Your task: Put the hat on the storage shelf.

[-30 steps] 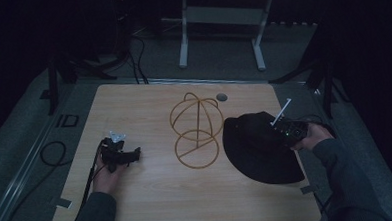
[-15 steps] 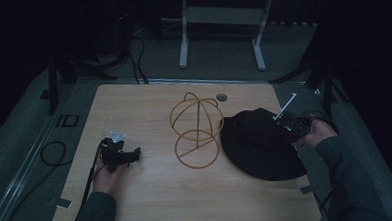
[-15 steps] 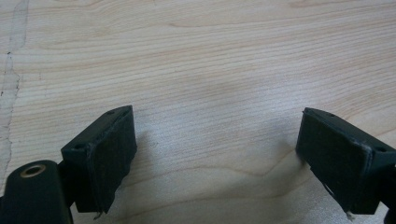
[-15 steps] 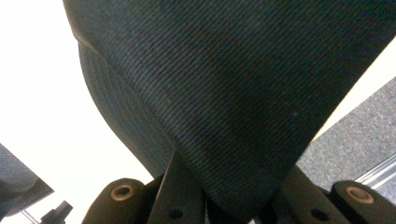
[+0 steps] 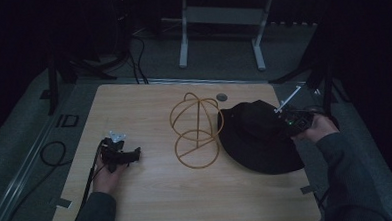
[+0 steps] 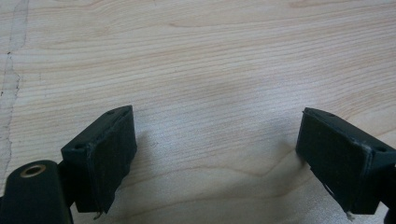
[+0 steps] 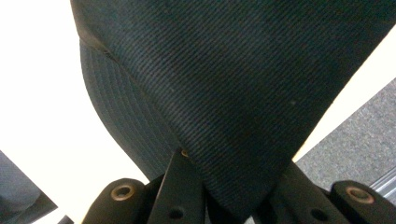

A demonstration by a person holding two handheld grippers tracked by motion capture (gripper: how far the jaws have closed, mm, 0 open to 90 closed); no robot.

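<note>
The right gripper (image 5: 290, 122) is pinching the black hat (image 5: 258, 138) beside the wire stand (image 5: 197, 130); the left gripper (image 5: 120, 155) is resting with jaws released on the table (image 5: 153, 202).

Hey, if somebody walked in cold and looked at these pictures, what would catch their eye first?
Probably the black hat at the table's right, pinched by the right gripper. Next, the golden wire stand at the table's middle, just left of the hat. The left gripper rests open on bare wood at the left.

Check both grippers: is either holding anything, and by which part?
The right gripper is shut on the black hat, pinching its fabric at the brim side. The left gripper is open over bare table.
</note>
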